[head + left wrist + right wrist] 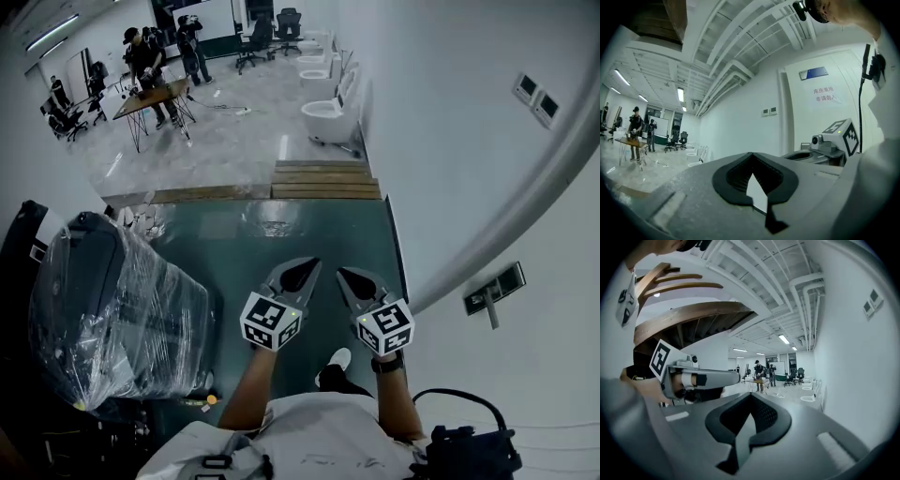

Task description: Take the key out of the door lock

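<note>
Both grippers are held side by side in front of me over a dark green floor, pointing forward. My left gripper [300, 271] is shut with nothing between its jaws, and in its own view the tips [751, 160] meet. My right gripper [751, 399] is shut and empty too, its tips [345, 275] a little right of the left one's. On the white door [525, 337] to my right sits a dark lock plate with a handle [494, 290], well clear of both grippers. I cannot make out a key there. The left gripper view shows that door [825, 117] with a blue sign [814, 72].
A bulky thing wrapped in clear plastic [112, 309] stands close on the left. Wooden steps [326, 178] end the green floor ahead, with several white toilets [328, 117] beyond. People stand at a table [150, 96] far off. Wall switches [536, 98] sit high on the right.
</note>
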The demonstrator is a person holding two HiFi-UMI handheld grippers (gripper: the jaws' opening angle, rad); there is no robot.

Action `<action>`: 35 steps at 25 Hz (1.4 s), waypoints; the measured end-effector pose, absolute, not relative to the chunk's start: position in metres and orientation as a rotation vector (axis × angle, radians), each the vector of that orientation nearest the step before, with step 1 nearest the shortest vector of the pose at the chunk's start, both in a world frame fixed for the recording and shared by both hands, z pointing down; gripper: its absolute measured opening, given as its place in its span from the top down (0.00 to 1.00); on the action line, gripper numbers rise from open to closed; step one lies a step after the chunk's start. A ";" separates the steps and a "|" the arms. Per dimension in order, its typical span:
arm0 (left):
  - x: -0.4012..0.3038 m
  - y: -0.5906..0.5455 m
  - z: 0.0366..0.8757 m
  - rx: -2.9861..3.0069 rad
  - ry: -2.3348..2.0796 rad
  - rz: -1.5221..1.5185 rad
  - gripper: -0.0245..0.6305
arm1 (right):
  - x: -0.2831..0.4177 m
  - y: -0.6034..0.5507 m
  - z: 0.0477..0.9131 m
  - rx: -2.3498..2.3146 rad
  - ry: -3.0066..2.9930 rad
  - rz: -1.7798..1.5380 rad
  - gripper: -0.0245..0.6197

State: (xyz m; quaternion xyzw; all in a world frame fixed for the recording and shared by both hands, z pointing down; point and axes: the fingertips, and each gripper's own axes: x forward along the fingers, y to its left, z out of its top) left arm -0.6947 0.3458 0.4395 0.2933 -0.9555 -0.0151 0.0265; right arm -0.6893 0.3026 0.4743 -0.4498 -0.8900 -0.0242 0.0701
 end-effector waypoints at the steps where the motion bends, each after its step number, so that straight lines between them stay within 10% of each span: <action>1: -0.713 0.335 0.437 0.937 -2.950 -0.042 0.96 | -0.709 0.295 0.472 -1.357 -2.683 -0.060 0.95; 17: -0.875 0.090 0.413 1.707 -2.626 -0.094 0.96 | -0.861 0.058 0.449 -0.605 -3.031 -0.027 0.95; 35: -0.833 -0.153 0.431 2.499 -1.855 0.030 0.96 | -0.747 -0.143 0.466 0.812 -2.891 0.116 0.95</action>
